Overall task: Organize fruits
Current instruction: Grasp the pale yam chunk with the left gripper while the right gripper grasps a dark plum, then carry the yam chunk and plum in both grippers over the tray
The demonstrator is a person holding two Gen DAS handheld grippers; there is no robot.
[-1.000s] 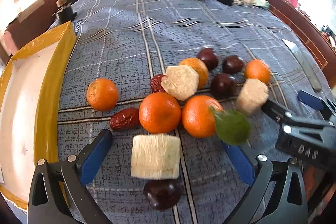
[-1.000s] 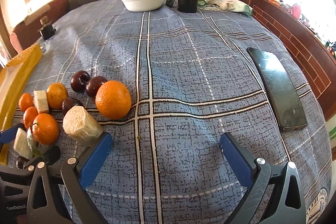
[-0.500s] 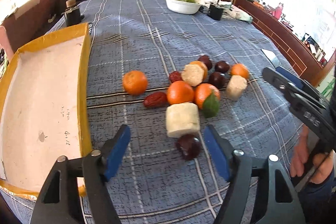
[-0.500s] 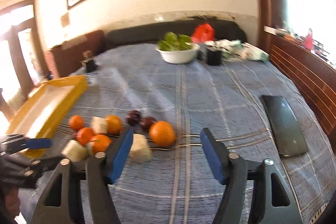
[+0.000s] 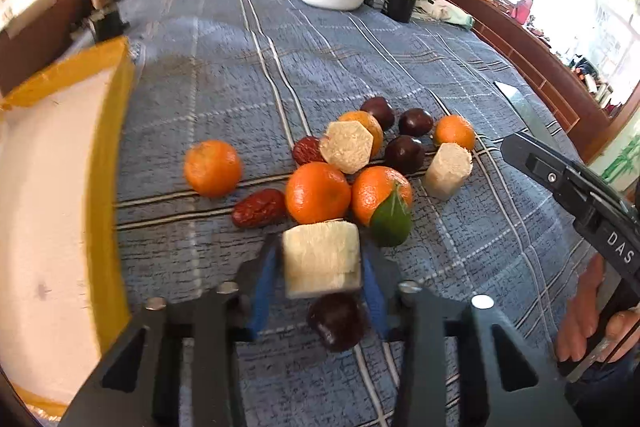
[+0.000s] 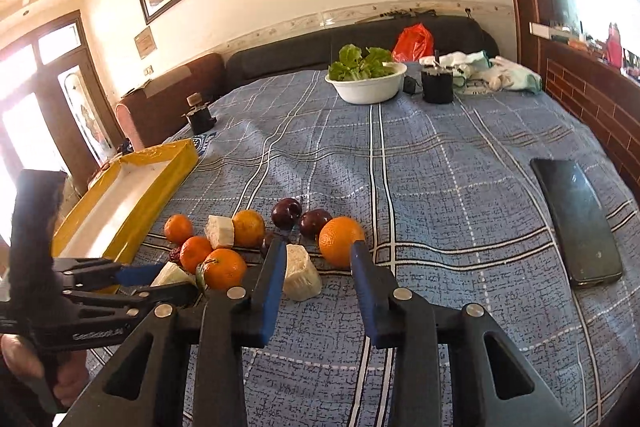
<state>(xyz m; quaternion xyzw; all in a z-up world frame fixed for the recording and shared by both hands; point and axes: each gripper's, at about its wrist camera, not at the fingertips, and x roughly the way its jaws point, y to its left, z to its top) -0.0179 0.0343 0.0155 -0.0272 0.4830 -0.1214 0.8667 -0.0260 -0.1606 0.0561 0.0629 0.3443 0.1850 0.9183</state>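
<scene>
Several oranges, dark plums, red dates and pale sugarcane pieces lie clustered on the blue plaid cloth. My left gripper (image 5: pixel 320 263) is shut on a sugarcane piece (image 5: pixel 320 259), with a dark plum (image 5: pixel 338 321) just below it and an orange with a green leaf (image 5: pixel 380 193) beyond. The left gripper also shows in the right wrist view (image 6: pixel 160 277). My right gripper (image 6: pixel 318 255) is open above the cloth; a sugarcane piece (image 6: pixel 300 273) and an orange (image 6: pixel 340 235) lie between and beyond its fingers, untouched.
A yellow-rimmed white tray (image 5: pixel 104 155) lies left of the fruit, also in the right wrist view (image 6: pixel 160 187). A black phone (image 6: pixel 576 219) lies at the right. A white bowl of greens (image 6: pixel 368 83) and a black cup (image 6: pixel 438 87) stand at the back.
My left gripper has moved forward and closed on the sugarcane piece. My right gripper has lifted, tilted up and narrowed its opening, now hovering over the right side of the fruit cluster.
</scene>
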